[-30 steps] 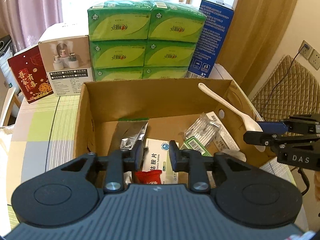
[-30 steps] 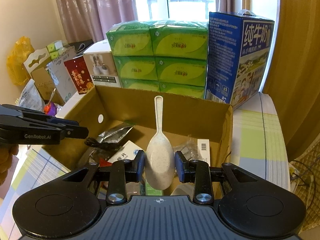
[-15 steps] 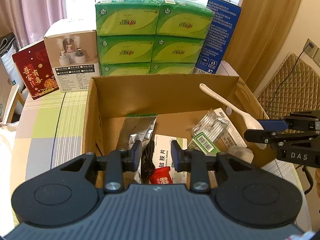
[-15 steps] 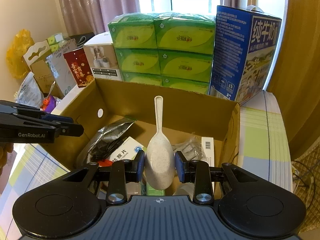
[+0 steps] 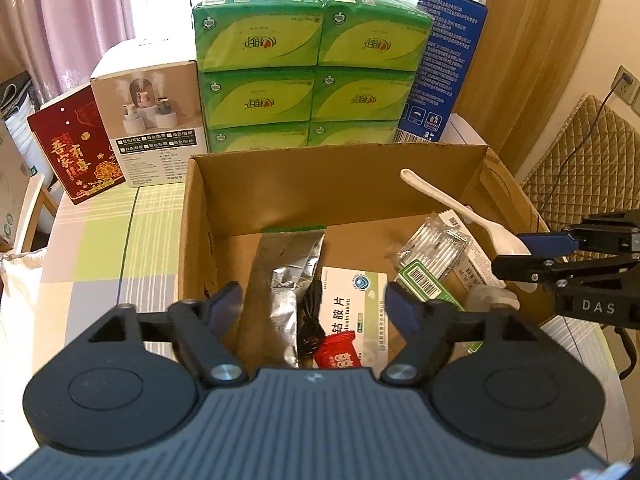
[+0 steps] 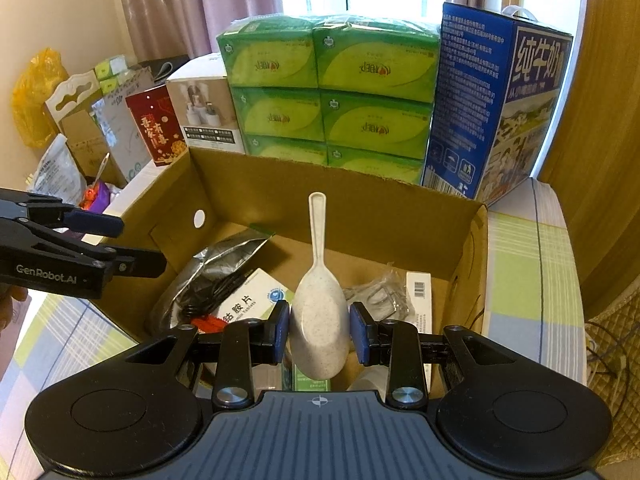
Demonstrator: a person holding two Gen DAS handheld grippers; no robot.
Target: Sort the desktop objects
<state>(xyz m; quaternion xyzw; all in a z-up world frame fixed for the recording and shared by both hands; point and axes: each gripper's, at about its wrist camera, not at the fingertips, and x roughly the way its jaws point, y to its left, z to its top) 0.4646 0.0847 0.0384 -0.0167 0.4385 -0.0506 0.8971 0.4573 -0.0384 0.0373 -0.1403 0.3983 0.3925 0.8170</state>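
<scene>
An open cardboard box (image 5: 192, 216) (image 6: 476, 240) holds a silver foil bag (image 5: 280, 264), a white tablet box (image 5: 356, 300), a black cable (image 5: 310, 320), a red packet (image 5: 336, 350) and a clear pack of swabs (image 5: 436, 242). My left gripper (image 5: 314, 310) hovers over the box's near side, jaws wide apart and holding nothing. It shows as a black arm (image 6: 136, 244) in the right wrist view. My right gripper (image 6: 319, 332) (image 5: 520, 256) is shut on the bowl of a speckled white rice spoon (image 6: 320, 308) (image 5: 452, 204), whose handle points toward the far wall of the box.
Behind the box stand stacked green tissue packs (image 5: 312, 68), a blue milk carton (image 6: 496, 100), a white humidifier box (image 5: 152, 120) and a red gift box (image 5: 76, 152). The checked tablecloth (image 5: 100, 248) lies left of the box and a quilted chair (image 5: 580, 168) stands right.
My left gripper's jaws have spread from a narrow gap to wide open and it has drawn back a little from the box. The right gripper still grips the spoon.
</scene>
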